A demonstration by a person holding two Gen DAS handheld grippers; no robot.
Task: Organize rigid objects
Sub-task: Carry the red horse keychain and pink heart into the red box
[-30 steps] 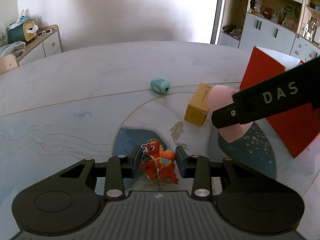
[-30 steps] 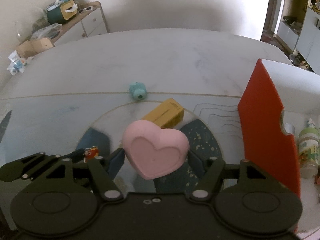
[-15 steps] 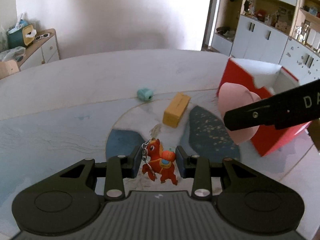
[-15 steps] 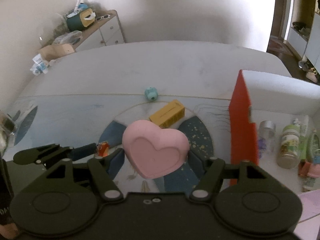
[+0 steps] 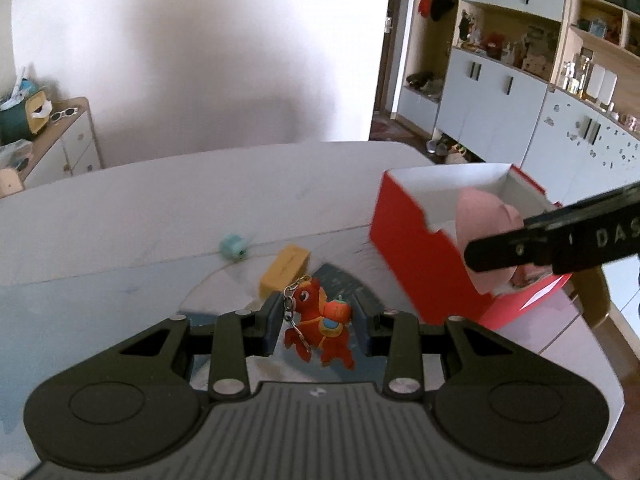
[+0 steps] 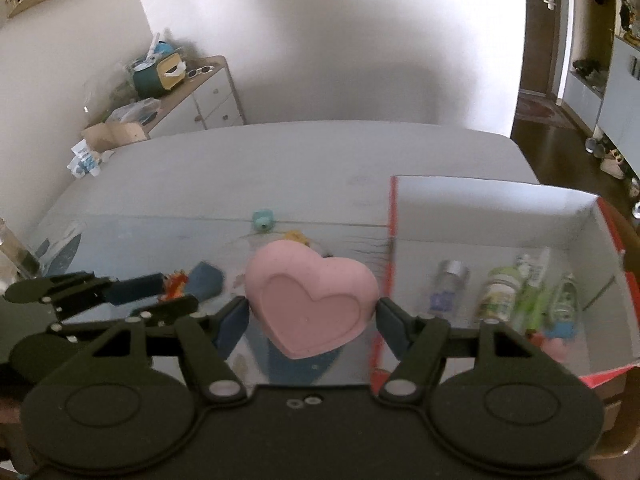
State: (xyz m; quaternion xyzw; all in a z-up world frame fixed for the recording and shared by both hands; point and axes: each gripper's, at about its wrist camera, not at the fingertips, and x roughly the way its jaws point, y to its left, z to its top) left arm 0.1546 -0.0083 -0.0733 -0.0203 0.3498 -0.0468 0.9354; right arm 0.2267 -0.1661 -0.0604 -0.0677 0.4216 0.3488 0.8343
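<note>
My left gripper (image 5: 316,328) is shut on a red horse keychain (image 5: 320,330) with a small metal chain, held above the table. A pink heart-shaped box (image 6: 310,304) sits clamped in my right gripper (image 6: 312,316), raised near the left wall of the red box (image 6: 600,372). In the left wrist view the pink heart-shaped box (image 5: 486,220) and the right gripper's black finger (image 5: 560,236) hang over the red box (image 5: 420,264). Inside the red box lie several small bottles (image 6: 500,294). A yellow block (image 5: 285,270) and a teal cylinder (image 5: 233,247) rest on the table.
The white and blue patterned table (image 5: 160,208) carries the loose items. A low cabinet (image 6: 192,104) with clutter stands against the far wall at the left. Grey cupboards and shelves (image 5: 520,92) fill the right side of the room.
Both grippers have risen and drawn back from the table with their objects. The pink heart has moved right, up beside and over the red box, whose inside now shows.
</note>
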